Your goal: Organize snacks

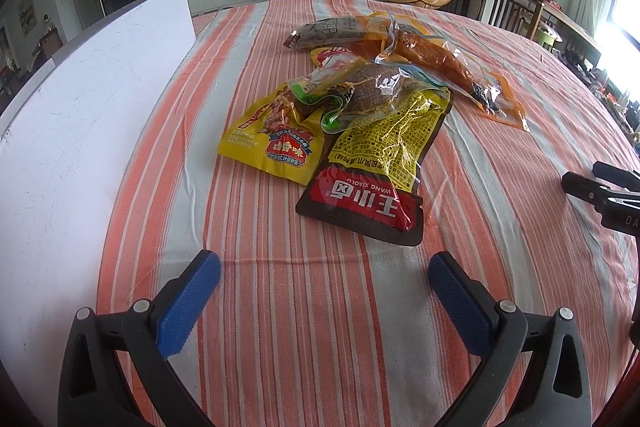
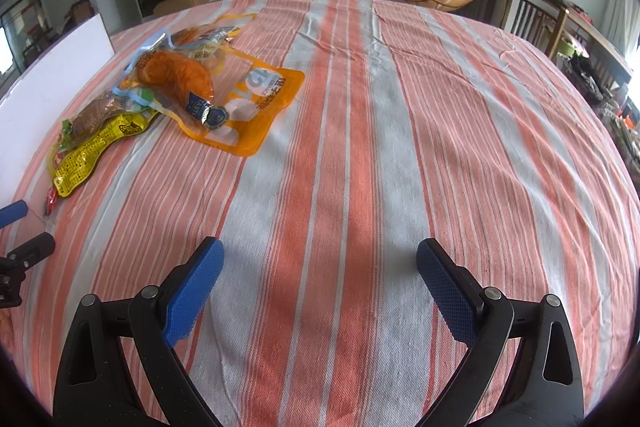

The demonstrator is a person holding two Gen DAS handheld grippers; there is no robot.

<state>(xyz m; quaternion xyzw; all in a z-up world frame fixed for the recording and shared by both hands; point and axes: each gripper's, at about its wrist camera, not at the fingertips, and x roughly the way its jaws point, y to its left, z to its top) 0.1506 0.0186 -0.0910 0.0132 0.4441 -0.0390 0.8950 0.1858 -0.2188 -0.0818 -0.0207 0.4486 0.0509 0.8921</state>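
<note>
A pile of snack packets lies on the striped tablecloth (image 1: pixel 280 307). Nearest my left gripper (image 1: pixel 324 271) is a yellow and red pouch (image 1: pixel 380 167), with a yellow packet (image 1: pixel 272 139) to its left. A clear packet with a brown piece (image 1: pixel 372 87), an orange-edged bag with a drumstick (image 1: pixel 444 63) and a dark packet (image 1: pixel 332 31) lie behind. My left gripper is open and empty, short of the pile. My right gripper (image 2: pixel 320 267) is open and empty over bare cloth; the drumstick bag (image 2: pixel 180 75) and yellow pouch (image 2: pixel 92 151) lie far left of it.
A white board (image 1: pixel 80 131) stands along the table's left side, also in the right wrist view (image 2: pixel 48 75). The right gripper's black body (image 1: pixel 608 195) shows at the right edge of the left wrist view. Chairs (image 2: pixel 532 11) stand beyond the far right edge.
</note>
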